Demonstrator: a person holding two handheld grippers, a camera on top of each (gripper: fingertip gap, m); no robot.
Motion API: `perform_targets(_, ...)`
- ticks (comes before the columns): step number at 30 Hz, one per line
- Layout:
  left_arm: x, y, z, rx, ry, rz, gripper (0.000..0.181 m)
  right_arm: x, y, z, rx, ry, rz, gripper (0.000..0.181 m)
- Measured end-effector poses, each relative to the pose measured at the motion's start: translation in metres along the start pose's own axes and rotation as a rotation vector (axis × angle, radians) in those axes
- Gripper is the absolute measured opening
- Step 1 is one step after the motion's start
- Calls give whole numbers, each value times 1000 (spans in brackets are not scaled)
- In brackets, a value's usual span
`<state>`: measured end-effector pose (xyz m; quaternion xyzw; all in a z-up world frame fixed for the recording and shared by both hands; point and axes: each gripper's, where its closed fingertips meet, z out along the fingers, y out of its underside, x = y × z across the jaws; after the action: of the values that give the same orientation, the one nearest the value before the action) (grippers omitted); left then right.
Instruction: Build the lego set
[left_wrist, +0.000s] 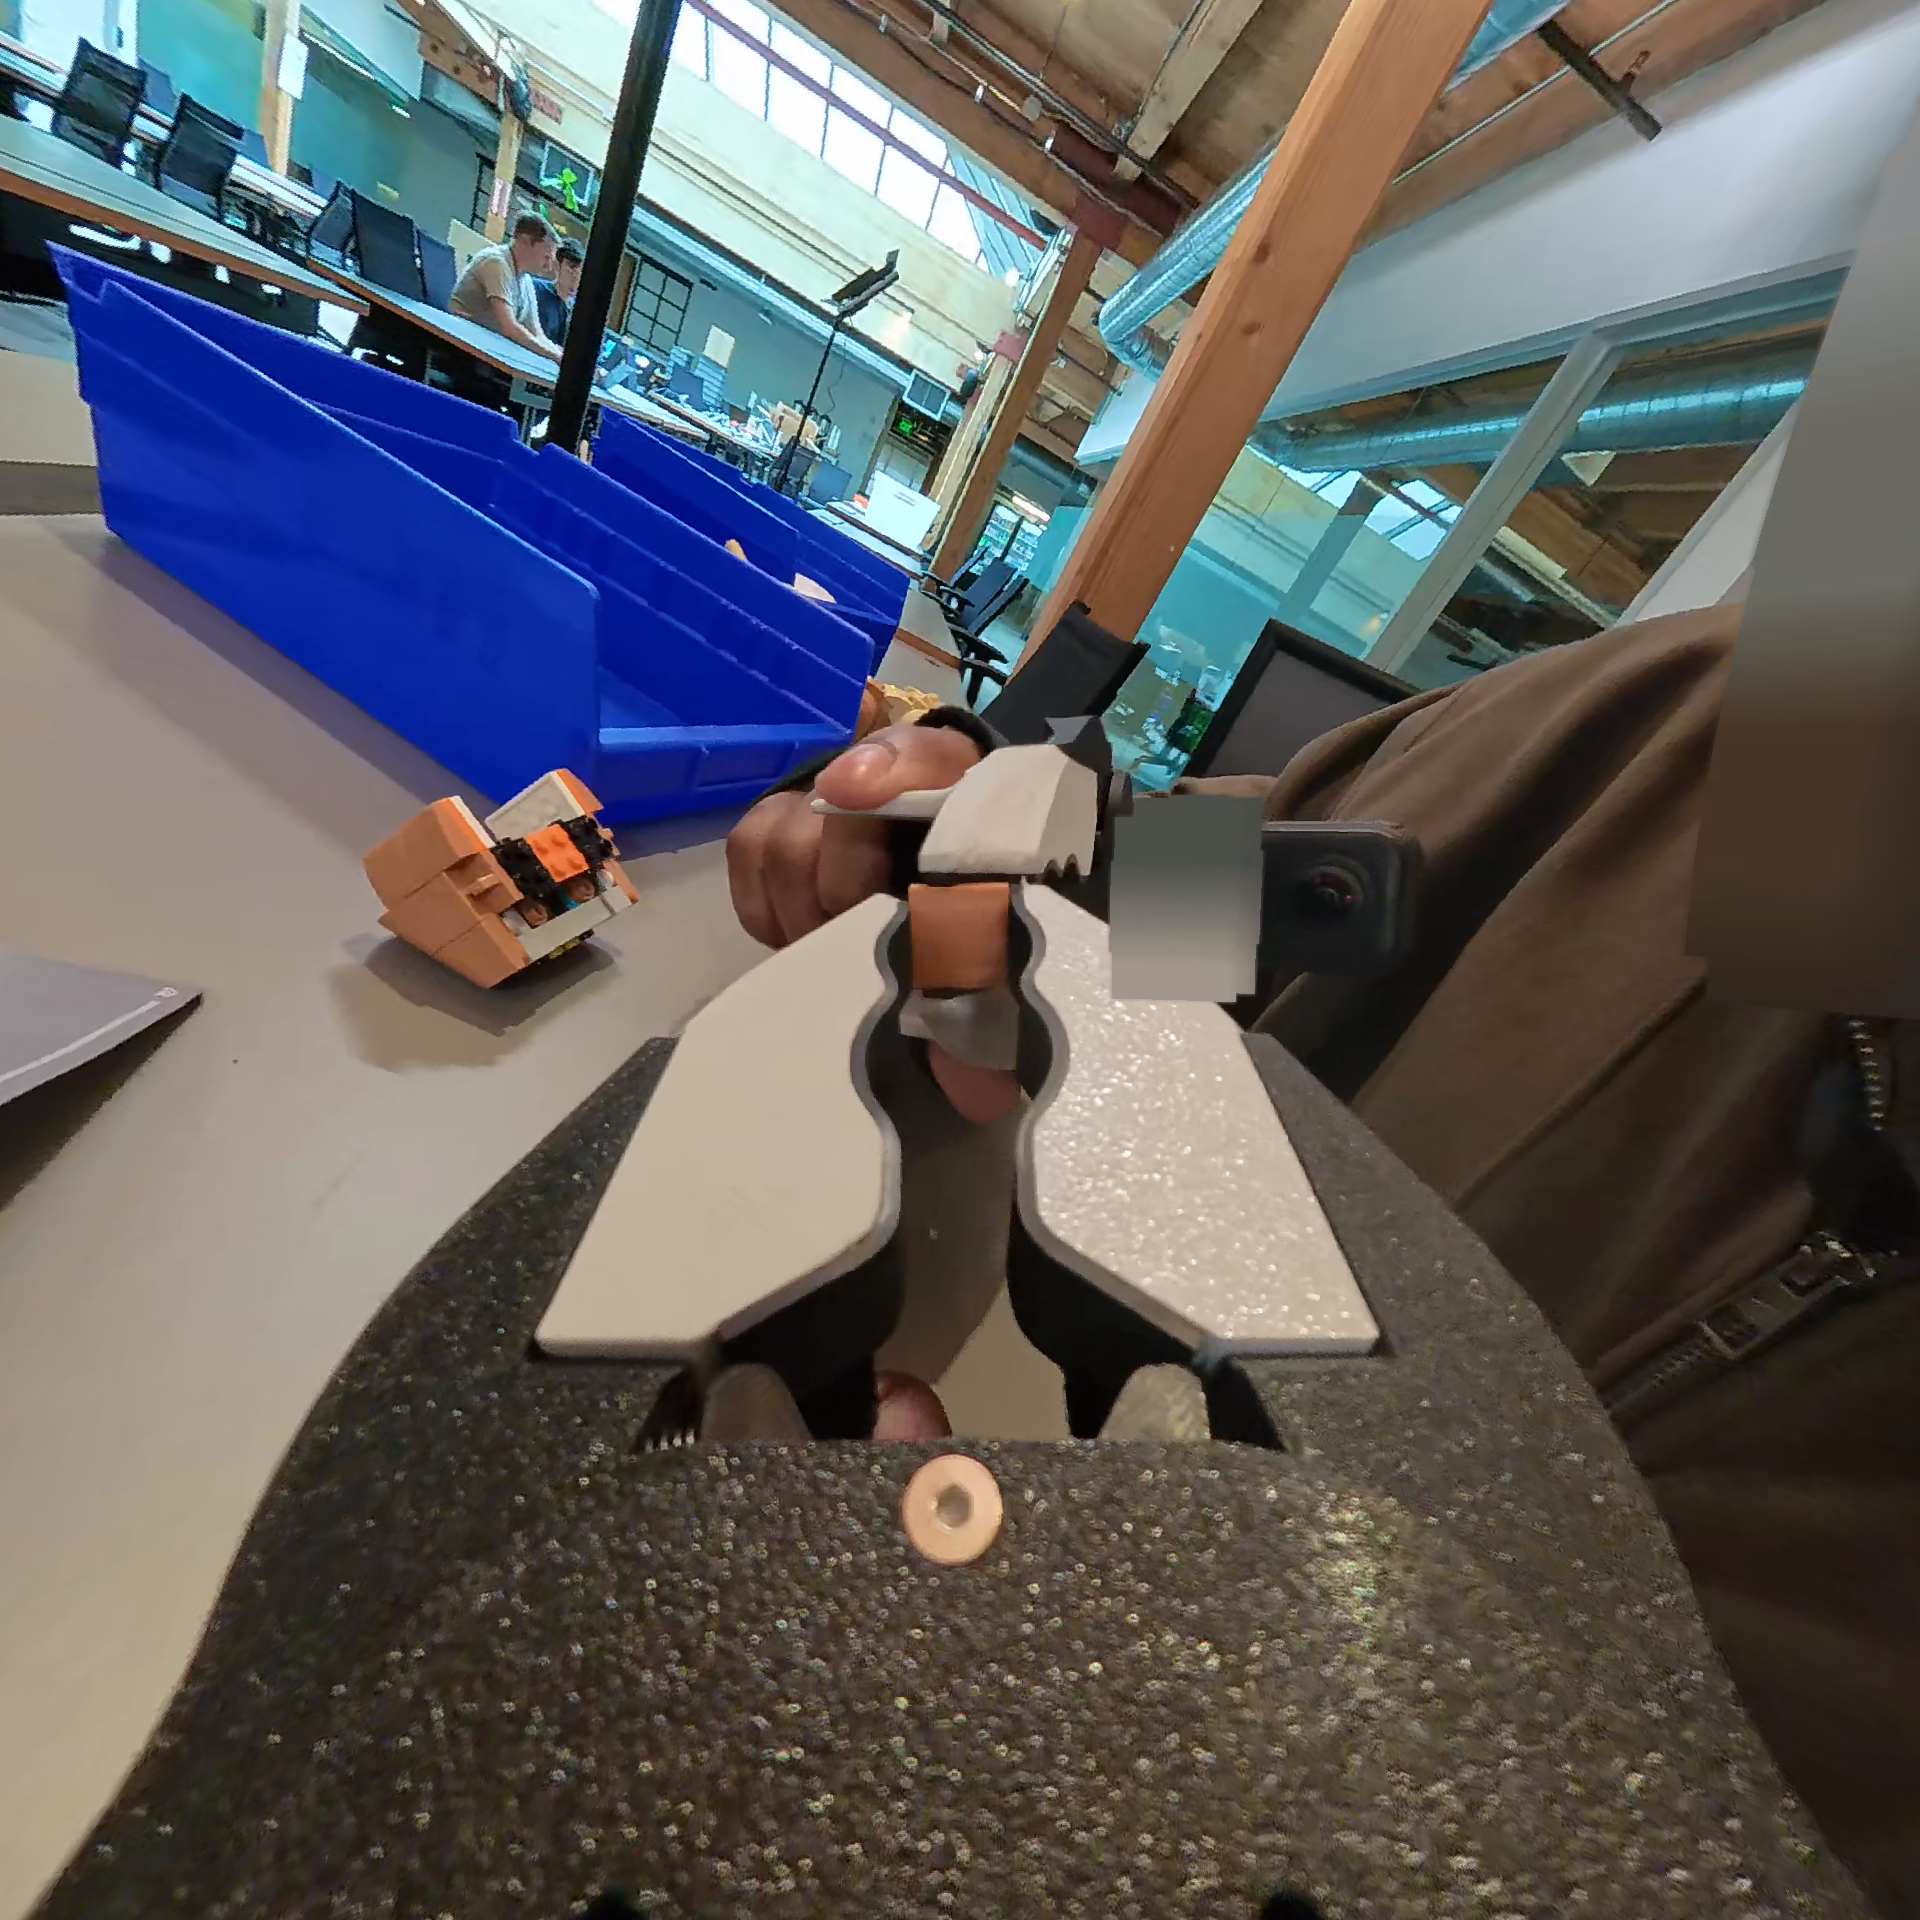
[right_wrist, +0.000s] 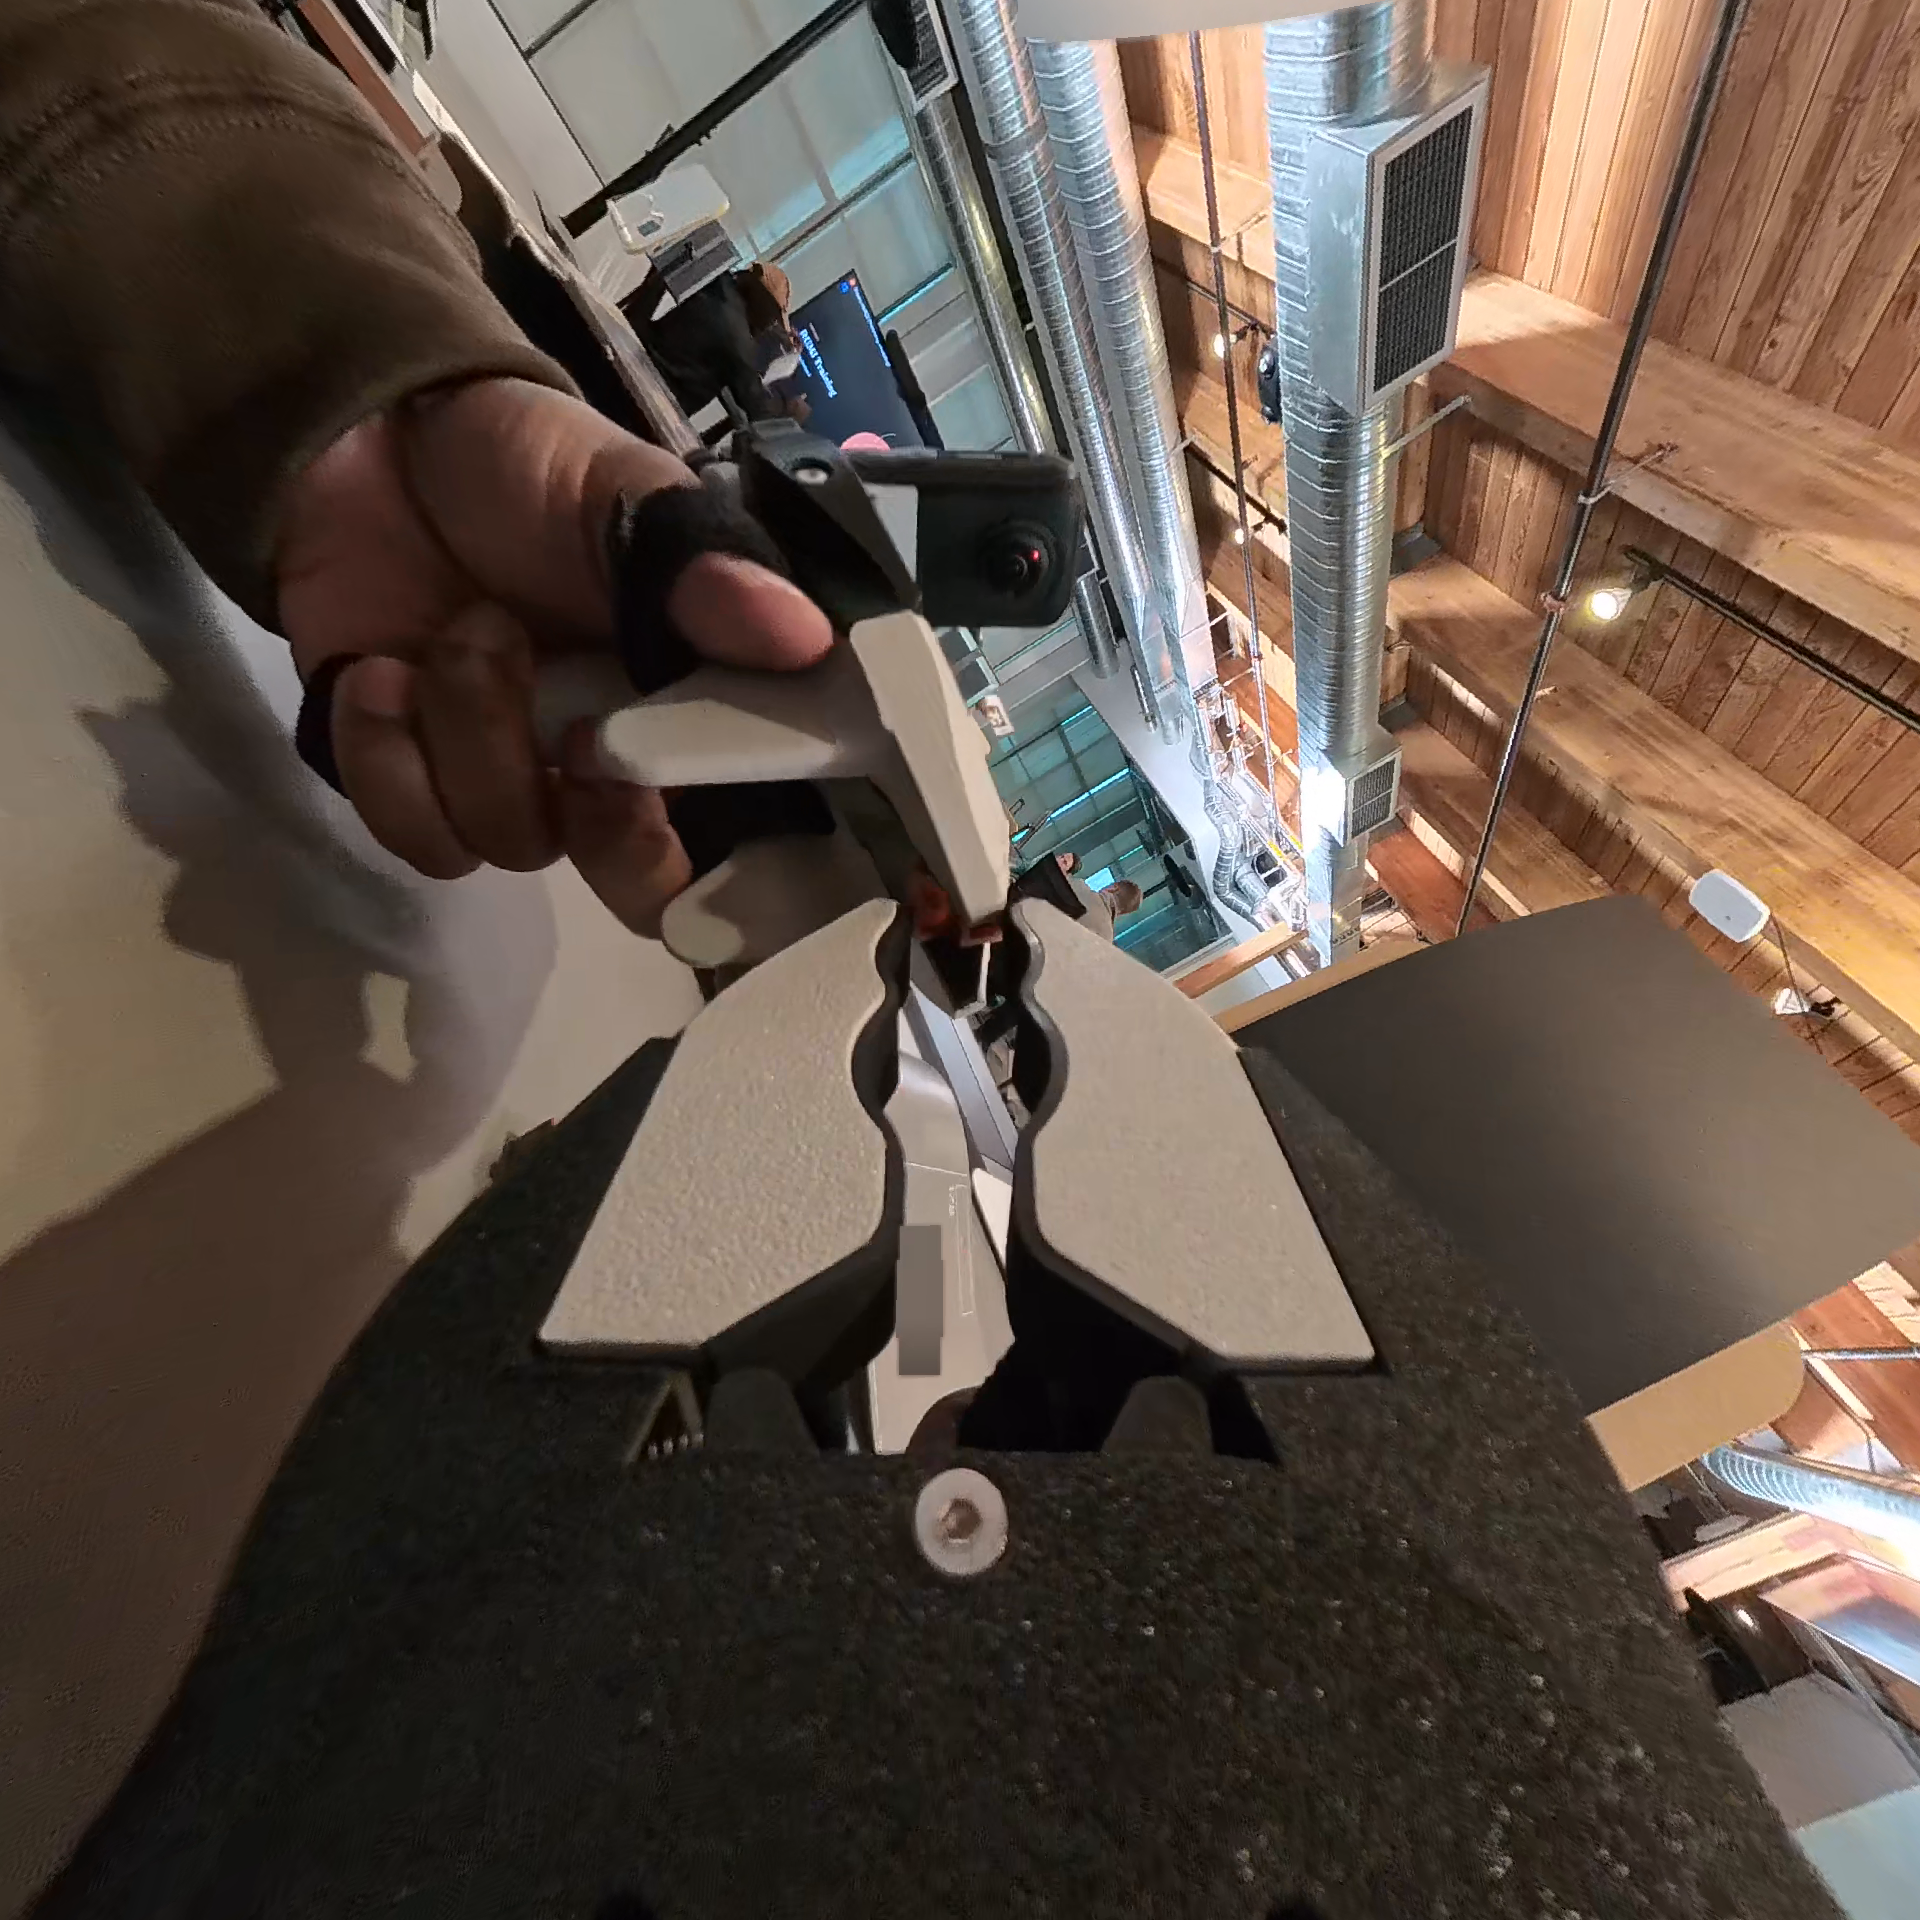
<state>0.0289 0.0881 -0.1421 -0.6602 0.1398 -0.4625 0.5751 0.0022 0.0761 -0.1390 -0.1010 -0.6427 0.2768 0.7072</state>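
My left gripper (left_wrist: 956, 920) is shut on a small orange lego piece (left_wrist: 956, 935) with a grey part under it, held in the air above the table. My right gripper (left_wrist: 1013, 831) meets the piece's top end from the far side, held by a hand (left_wrist: 821, 862). In the right wrist view my right gripper (right_wrist: 961, 935) is closed around the same small orange, black and white piece (right_wrist: 932, 911), tip to tip with the left gripper (right_wrist: 935, 769). A partly built orange, white and black lego model (left_wrist: 499, 883) lies tilted on the grey table (left_wrist: 208, 1143).
Blue plastic bins (left_wrist: 416, 561) stand behind the model, at the back left. A grey sheet (left_wrist: 62, 1023) lies at the table's left edge. The person's brown jacket (left_wrist: 1558, 987) fills the right. The right wrist view looks up at ducts and a wooden ceiling. The grippers are tip to tip, or close to it.
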Motion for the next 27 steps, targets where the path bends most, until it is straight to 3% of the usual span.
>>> perform_targets(9, -15, -2, -9, -72, -151, 215, 17, 12, 16, -11, -89, -42, 181, 26)
perform_targets(14, -32, 22, -16, -370, -322, 569, 17, 0, 25, -16, -182, -218, 519, 25)
perform_targets(17, -35, 42, -19, -559, -335, 749, 17, -18, 28, -19, -249, -340, 637, 25)
perform_targets(21, -28, 58, -10, -624, -288, 789, 17, -39, 27, -25, -306, -444, 683, 27)
perform_targets(27, -48, 74, -9, -756, -355, 872, 18, -53, 39, -34, -415, -488, 643, 25)
